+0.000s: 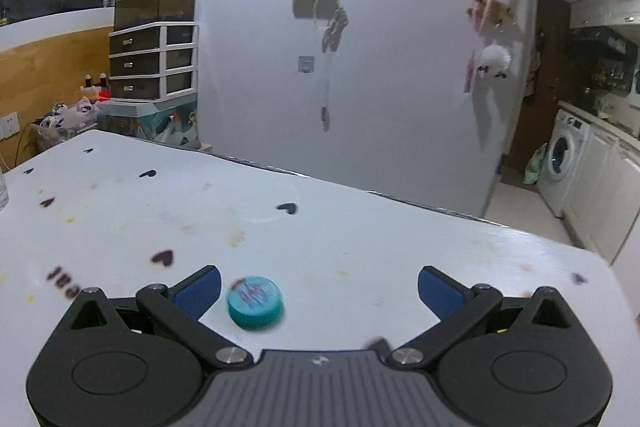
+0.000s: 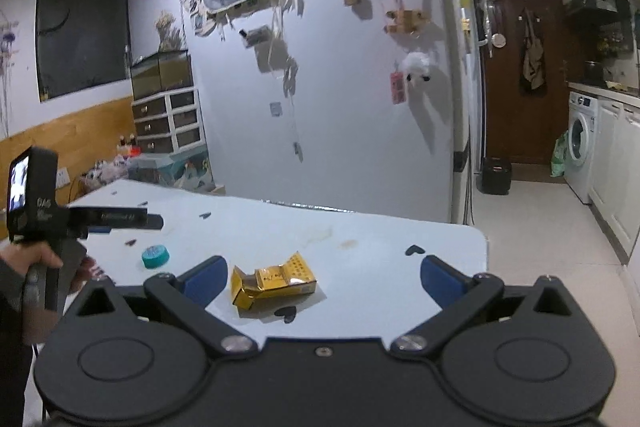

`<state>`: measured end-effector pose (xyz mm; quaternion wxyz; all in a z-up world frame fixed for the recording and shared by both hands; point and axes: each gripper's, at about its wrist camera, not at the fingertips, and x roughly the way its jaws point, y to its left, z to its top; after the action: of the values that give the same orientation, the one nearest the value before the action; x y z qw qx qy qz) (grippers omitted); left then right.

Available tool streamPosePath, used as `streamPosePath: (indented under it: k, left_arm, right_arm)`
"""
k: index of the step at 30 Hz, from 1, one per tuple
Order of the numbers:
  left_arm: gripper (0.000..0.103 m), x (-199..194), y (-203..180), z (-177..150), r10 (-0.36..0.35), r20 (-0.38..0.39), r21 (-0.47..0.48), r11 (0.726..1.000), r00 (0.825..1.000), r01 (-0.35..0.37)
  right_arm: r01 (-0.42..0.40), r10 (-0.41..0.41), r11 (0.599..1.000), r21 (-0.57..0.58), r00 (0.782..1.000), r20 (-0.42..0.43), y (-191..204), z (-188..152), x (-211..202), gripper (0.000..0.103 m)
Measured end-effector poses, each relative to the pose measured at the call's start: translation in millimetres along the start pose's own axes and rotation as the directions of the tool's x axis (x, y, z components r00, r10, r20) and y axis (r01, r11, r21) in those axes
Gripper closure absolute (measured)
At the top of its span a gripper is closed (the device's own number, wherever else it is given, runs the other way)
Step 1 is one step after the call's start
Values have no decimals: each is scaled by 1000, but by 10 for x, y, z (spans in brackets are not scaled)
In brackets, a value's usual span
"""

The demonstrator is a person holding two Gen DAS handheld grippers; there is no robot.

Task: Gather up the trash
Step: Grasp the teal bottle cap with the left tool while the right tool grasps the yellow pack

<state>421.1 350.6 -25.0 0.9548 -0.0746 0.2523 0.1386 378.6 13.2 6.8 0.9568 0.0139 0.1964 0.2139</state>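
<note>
Grippers, left [image 1: 319, 291] and right [image 2: 323, 281], gape empty; round teal plastic cap [image 1: 255, 301] probably light, rigid, slick: pinch rim; crumpled gold cardboard box [image 2: 272, 285] crushable.

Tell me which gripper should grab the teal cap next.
Left. The teal cap lies between the open left gripper's blue fingers, nearer the left one. The right gripper is open around the yellow box, with the cap off to its left.

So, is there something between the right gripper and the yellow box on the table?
Nothing visible. The yellow box lies on the table just ahead of the open right gripper, nearer its left finger.
</note>
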Motion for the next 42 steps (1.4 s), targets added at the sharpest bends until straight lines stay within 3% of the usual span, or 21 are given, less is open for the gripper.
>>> streamPosePath:
  k: [7, 12, 17, 27, 29, 34, 36, 40, 42]
  left_arm:
    - [0, 445, 277, -79, -2, -63, 6, 1000, 998, 2]
    - [0, 628, 373, -188, -39, -132, -9, 999, 990, 38]
    - [0, 696, 447, -244, 12, -140, -20, 1000, 990, -15]
    - [2, 810, 376, -233, 24, -143, 20, 1000, 989, -22]
    - [7, 827, 378, -242, 19, -143, 17, 1000, 990, -17]
    - [19, 853, 395, -268, 42, -126, 13, 999, 991, -40]
    - [24, 851, 400, -267, 54, -116, 13, 999, 992, -53]
    - [50, 843, 333, -258, 87, -105, 63, 995, 991, -81]
    - [54, 832, 295, -254, 67, -109, 71, 996, 992, -59]
  right_arm:
    - [-7, 4, 996, -85, 999, -32, 205, 35, 529, 0]
    - [-11, 8, 999, -51, 998, -61, 290, 99, 996, 0]
    - [38, -39, 999, -12, 992, -121, 341, -59, 1459, 0]
    - [64, -97, 985, -162, 974, -203, 491, -251, 1890, 5]
    - [57, -89, 987, -151, 974, -210, 470, -256, 1915, 8]
    - [8, -36, 992, -126, 974, -223, 449, -244, 1931, 32]
    - [-4, -25, 992, -127, 974, -226, 467, -258, 1926, 33]
    - [-8, -18, 993, -120, 978, -209, 453, -291, 1895, 34]
    - [-9, -13, 994, -109, 979, -205, 430, -306, 1844, 34]
